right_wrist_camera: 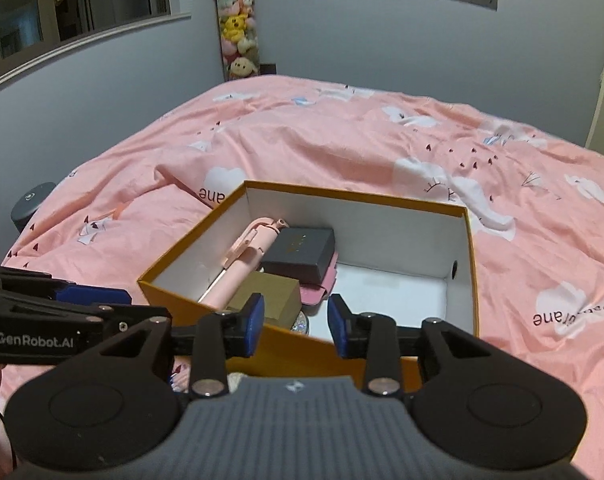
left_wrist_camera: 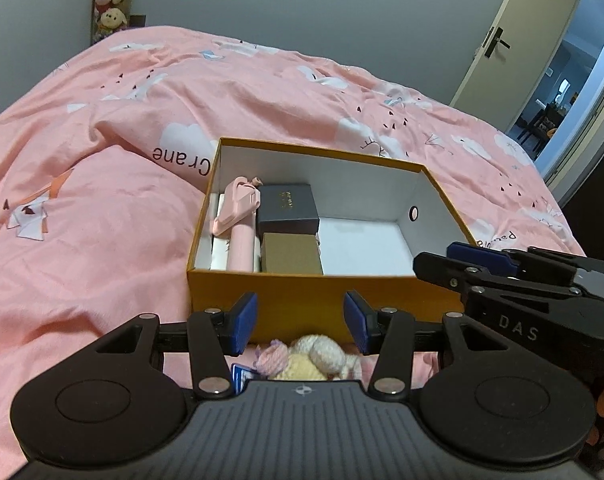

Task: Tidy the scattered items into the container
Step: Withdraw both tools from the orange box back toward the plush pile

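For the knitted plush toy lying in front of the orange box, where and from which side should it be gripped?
Grip the plush toy across its cream body, from above: it lies flat on the bedspread close beside the box, so side approaches look blocked. The left hand-held gripper, open, is nearest.

Matt cardboard box (left_wrist_camera: 302, 300), soft cotton bedspread (left_wrist_camera: 102, 240), fuzzy plush toy (left_wrist_camera: 317, 356)

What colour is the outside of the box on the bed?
Orange-yellow outside, white inside; the box shows best in the left wrist view.

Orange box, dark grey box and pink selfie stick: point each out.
orange box (left_wrist_camera: 325, 304), left wrist view, near outer wall.
dark grey box (left_wrist_camera: 286, 202), left wrist view, lid top.
pink selfie stick (right_wrist_camera: 242, 258), right wrist view, shaft.
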Demonstrator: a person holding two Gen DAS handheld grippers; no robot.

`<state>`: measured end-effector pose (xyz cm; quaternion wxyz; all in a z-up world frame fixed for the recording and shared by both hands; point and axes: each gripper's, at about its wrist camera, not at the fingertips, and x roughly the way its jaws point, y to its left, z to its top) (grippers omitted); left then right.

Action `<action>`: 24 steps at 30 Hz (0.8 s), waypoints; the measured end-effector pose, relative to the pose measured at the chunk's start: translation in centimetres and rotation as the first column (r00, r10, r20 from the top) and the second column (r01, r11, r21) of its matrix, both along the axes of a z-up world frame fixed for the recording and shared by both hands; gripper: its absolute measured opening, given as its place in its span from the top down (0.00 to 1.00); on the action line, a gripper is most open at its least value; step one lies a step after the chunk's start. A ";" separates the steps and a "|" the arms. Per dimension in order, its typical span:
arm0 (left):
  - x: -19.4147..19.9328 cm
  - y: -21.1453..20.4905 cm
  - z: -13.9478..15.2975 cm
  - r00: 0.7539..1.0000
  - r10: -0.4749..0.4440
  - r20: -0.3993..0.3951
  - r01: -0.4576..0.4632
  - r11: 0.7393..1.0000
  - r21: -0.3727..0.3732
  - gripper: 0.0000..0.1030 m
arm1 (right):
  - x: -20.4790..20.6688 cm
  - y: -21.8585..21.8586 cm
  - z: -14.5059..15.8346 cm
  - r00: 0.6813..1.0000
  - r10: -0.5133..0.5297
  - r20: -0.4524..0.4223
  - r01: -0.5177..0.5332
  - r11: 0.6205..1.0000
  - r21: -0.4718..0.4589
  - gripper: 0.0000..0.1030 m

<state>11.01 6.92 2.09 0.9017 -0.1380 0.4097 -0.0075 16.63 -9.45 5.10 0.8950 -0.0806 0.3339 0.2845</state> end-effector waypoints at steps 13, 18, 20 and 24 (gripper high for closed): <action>-4.9 -0.4 -0.7 0.999 -0.022 0.049 0.021 1.000 0.018 0.46 | -6.5 -4.2 -2.3 0.996 -0.085 0.041 0.083 0.995 0.063 0.49; -6.7 -0.7 -1.6 0.998 -0.040 0.053 0.037 0.998 0.055 0.46 | -7.9 -5.4 -4.1 0.991 -0.127 0.028 0.127 0.992 0.019 0.47; -7.2 -0.7 -2.1 0.999 -0.036 0.037 0.033 0.997 0.064 0.46 | -8.3 -5.8 -4.8 0.991 -0.136 0.006 0.136 0.990 0.020 0.47; -8.2 -0.8 -3.2 0.998 -0.054 0.015 0.053 0.997 0.058 0.46 | -9.0 -6.1 -6.0 0.992 -0.124 -0.017 0.124 0.992 0.013 0.44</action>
